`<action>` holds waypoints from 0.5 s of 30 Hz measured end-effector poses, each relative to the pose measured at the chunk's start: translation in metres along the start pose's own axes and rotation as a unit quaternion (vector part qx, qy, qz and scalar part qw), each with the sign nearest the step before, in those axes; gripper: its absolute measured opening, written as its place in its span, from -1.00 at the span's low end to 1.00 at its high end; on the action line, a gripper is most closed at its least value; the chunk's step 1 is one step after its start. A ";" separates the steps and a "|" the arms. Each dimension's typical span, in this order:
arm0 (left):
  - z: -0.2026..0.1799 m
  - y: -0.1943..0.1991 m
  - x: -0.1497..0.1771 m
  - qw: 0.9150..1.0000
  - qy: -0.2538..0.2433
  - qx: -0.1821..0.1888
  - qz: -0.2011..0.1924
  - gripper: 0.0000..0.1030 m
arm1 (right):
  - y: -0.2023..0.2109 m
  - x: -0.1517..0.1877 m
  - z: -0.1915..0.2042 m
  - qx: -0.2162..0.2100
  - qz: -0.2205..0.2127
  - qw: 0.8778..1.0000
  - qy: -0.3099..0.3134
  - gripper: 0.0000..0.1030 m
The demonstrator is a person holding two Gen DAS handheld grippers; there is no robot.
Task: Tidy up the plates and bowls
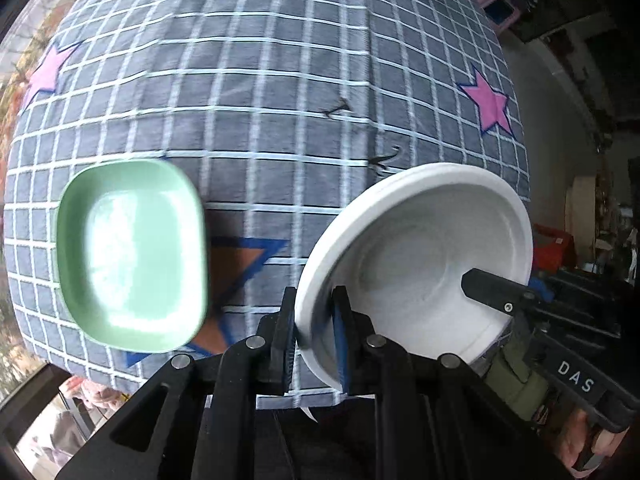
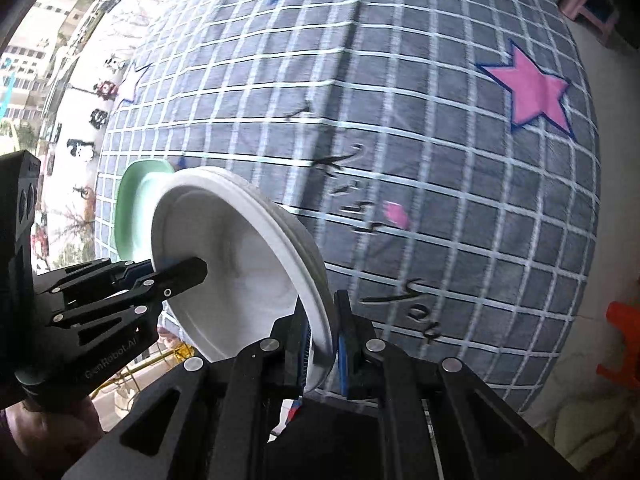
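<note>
Gripping white bowl (image 1: 420,248) rim: left tool (image 1: 314,340), right tool (image 2: 322,344); lettering "DAS", "GenRobot.AI".

We log the bowl (image 1: 416,256) at the lower right of the left wrist view, above the cloth-covered table (image 1: 280,100), tilted. The left gripper (image 1: 314,344) clamps its near rim at bottom centre; the right gripper (image 1: 476,280) enters from the right edge onto the opposite rim. We log the dish (image 1: 132,256) at left, flat on the cloth, well apart from the bowl. In the right wrist view the dish (image 2: 138,196) sits behind the bowl (image 2: 240,264), at centre left.
</note>
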State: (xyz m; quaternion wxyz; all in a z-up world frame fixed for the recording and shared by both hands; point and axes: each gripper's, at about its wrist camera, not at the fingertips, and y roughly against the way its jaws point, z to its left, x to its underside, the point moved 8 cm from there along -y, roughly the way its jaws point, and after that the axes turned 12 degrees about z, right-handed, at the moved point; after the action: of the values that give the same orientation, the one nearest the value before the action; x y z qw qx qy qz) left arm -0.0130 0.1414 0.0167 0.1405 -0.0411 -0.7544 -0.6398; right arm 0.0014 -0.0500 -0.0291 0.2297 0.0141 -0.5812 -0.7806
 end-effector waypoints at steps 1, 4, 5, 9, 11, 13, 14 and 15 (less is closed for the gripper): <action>0.007 0.006 0.007 1.000 0.006 0.002 0.000 -0.65 | 0.000 -0.002 0.002 0.002 0.001 1.000 0.004 -0.75; 0.030 0.017 0.014 1.000 0.017 0.004 -0.003 -0.65 | -0.003 -0.007 0.025 0.007 0.008 1.000 0.017 -0.75; 0.039 0.023 0.016 1.000 0.021 0.004 -0.006 -0.65 | -0.003 -0.008 0.032 0.010 0.009 1.000 0.021 -0.75; 0.067 0.037 0.021 0.999 0.033 0.002 -0.012 -0.64 | -0.006 -0.015 0.058 0.016 0.017 0.999 0.038 -0.75; 0.082 0.040 0.024 0.999 0.044 0.005 -0.014 -0.64 | -0.009 -0.018 0.073 0.015 0.024 0.999 0.045 -0.75; 0.094 0.041 0.027 0.999 0.051 0.007 -0.016 -0.64 | -0.012 -0.023 0.089 0.019 0.028 0.998 0.053 -0.75; 0.099 0.042 0.027 0.998 0.054 0.008 -0.017 -0.64 | -0.013 -0.024 0.095 0.022 0.029 0.998 0.057 -0.75; 0.106 0.045 0.029 0.998 0.055 0.009 -0.017 -0.63 | -0.014 -0.026 0.103 0.026 0.030 0.997 0.062 -0.75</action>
State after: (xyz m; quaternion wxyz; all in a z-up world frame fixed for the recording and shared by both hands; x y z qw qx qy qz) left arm -0.0465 0.2492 0.0519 0.1713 0.0089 -0.7520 -0.6364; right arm -0.0102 0.0557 -0.0150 0.2879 0.0513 -0.5862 -0.7556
